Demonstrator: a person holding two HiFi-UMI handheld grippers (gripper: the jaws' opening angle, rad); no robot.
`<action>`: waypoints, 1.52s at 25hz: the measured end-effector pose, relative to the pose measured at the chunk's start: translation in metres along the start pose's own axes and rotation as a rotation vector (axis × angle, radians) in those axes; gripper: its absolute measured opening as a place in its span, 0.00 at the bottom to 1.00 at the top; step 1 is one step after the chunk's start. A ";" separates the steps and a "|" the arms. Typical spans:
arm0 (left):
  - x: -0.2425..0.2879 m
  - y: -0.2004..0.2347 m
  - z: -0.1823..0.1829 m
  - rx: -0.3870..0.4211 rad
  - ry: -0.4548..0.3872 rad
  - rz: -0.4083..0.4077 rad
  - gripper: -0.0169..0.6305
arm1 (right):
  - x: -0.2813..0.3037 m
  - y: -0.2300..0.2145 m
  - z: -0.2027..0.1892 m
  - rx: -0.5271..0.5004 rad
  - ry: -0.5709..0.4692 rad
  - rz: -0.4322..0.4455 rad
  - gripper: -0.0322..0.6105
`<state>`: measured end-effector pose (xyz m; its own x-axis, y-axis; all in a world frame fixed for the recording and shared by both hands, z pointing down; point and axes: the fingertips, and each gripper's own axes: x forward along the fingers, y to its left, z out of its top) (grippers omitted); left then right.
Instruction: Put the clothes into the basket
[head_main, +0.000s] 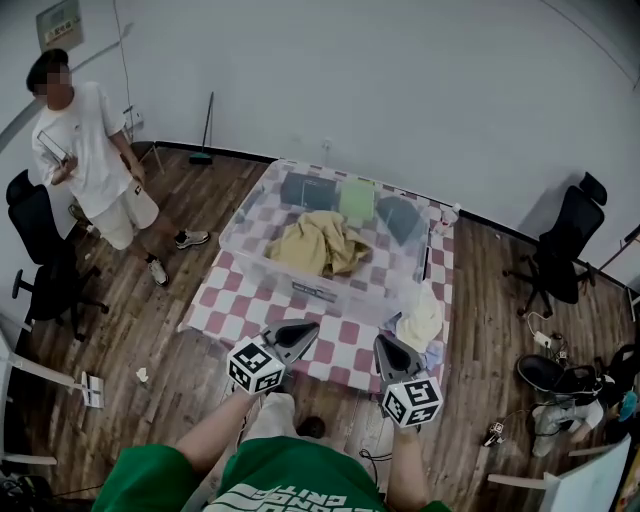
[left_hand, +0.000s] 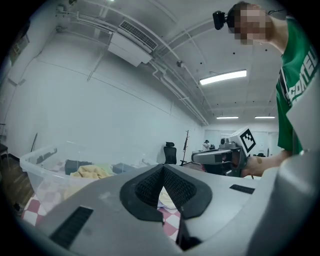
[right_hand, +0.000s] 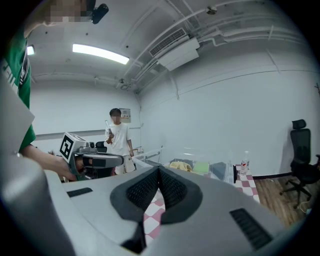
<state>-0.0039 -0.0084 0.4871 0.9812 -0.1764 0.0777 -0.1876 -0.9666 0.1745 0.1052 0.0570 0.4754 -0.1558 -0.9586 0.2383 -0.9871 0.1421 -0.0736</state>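
Observation:
A clear plastic basket (head_main: 243, 212) stands on a table with a pink-and-white checked cloth (head_main: 235, 305). A tan garment (head_main: 318, 243), a green one (head_main: 356, 200) and two dark ones lie inside it. Outside the basket, by its right front corner, a cream garment (head_main: 422, 318) is heaped on the cloth. My left gripper (head_main: 308, 328) hovers over the table's near edge, shut and empty. Just right of it my right gripper (head_main: 381, 342) is shut and empty too, close to the cream garment. In the left gripper view the shut jaws (left_hand: 163, 167) point past the basket (left_hand: 45, 155); the right gripper view shows shut jaws (right_hand: 159, 169).
A person in a white shirt (head_main: 90, 150) stands at the far left beside a black chair (head_main: 40, 250). Another office chair (head_main: 565, 235) stands at the right, with bags and cables on the floor (head_main: 560, 385). A water bottle (head_main: 452, 213) stands at the table's far right corner.

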 end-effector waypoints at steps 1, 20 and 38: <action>0.002 -0.003 -0.002 -0.001 0.005 -0.010 0.03 | -0.002 -0.003 -0.002 0.005 0.002 -0.007 0.06; 0.148 -0.053 -0.068 -0.030 0.126 -0.376 0.03 | -0.040 -0.128 -0.030 0.042 0.048 -0.302 0.06; 0.264 -0.112 -0.153 -0.083 0.152 -0.073 0.03 | -0.038 -0.293 -0.090 0.016 0.118 -0.040 0.07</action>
<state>0.2692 0.0813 0.6388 0.9755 -0.0698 0.2084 -0.1252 -0.9560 0.2655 0.3968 0.0738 0.5750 -0.1209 -0.9274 0.3540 -0.9920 0.1000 -0.0769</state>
